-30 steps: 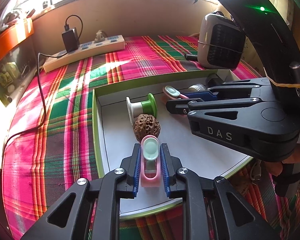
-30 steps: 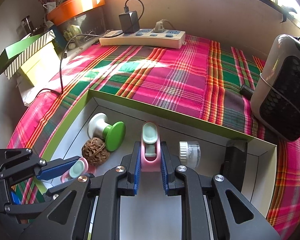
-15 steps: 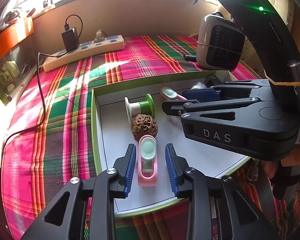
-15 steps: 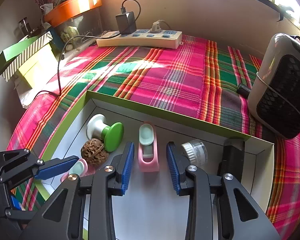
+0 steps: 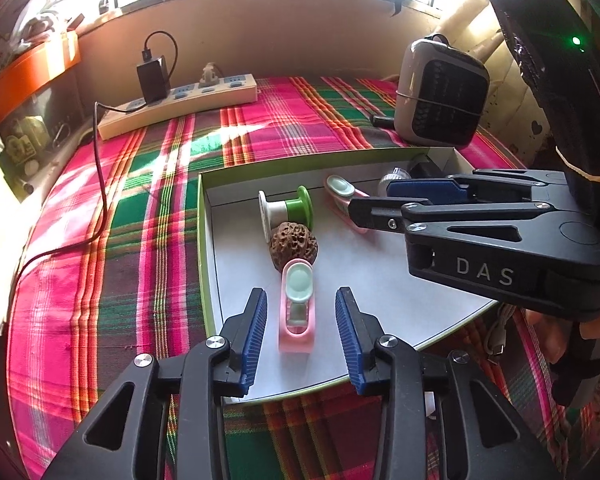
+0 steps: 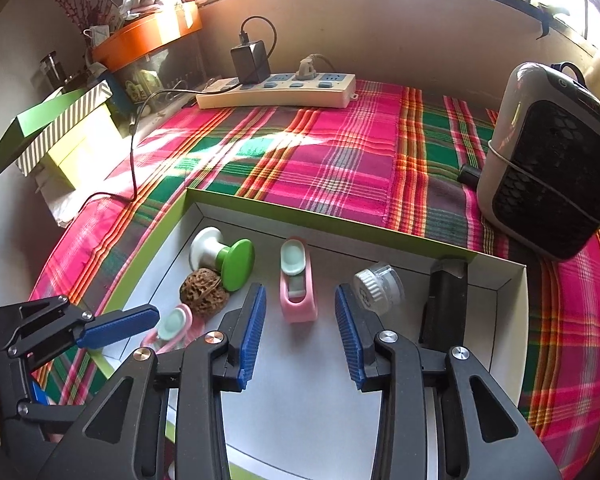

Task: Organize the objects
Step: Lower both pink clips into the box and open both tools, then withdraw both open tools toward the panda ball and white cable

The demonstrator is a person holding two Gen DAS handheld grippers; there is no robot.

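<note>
A shallow white tray with a green rim (image 5: 202, 240) (image 6: 236, 204) lies on the plaid cloth. My left gripper (image 5: 301, 322) is open, and a pink holder with a pale green cap (image 5: 297, 307) lies free in the tray between its fingers. My right gripper (image 6: 300, 314) is open, and a second pink holder (image 6: 297, 285) lies free just ahead of its fingers. A walnut (image 5: 295, 245) (image 6: 202, 293) and a green and white spool (image 5: 286, 212) (image 6: 224, 258) lie beside them. A clear jar (image 6: 378, 283) and a black block (image 6: 446, 304) sit at the tray's right.
A grey and black heater (image 5: 440, 94) (image 6: 556, 160) stands right of the tray. A power strip with a black charger (image 5: 180, 100) (image 6: 278, 90) lies at the back, its cable trailing left. A striped green box (image 6: 56, 128) and an orange tray (image 6: 148, 34) sit at the far left.
Both grippers opened and let go of their pink holders, which now lie in the tray. Both grippers drew back a little.
</note>
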